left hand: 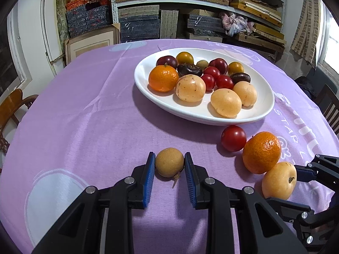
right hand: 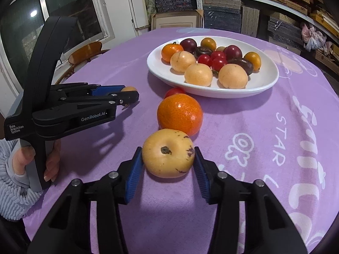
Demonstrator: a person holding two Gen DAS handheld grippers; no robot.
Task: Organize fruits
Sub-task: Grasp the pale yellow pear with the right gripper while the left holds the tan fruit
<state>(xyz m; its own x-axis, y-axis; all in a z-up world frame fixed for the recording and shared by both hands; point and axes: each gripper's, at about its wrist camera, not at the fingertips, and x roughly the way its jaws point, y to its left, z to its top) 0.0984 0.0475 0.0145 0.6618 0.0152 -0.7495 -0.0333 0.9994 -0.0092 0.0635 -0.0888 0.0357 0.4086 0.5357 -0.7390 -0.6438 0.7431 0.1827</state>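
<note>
Purple cloth (left hand: pixel 74 116) before the plate (left hand: pixel 260 110): left gripper (left hand: pixel 169 165) pinches a longan (left hand: pixel 169 162), right gripper (right hand: pixel 168 158) pinches a loquat (right hand: pixel 168 153); next, probably lift both onto it.

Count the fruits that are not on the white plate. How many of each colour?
Red tomato: 1
Orange mandarin: 1
Pale yellow fruit: 1
Small tan fruit: 1
Total: 4
</note>
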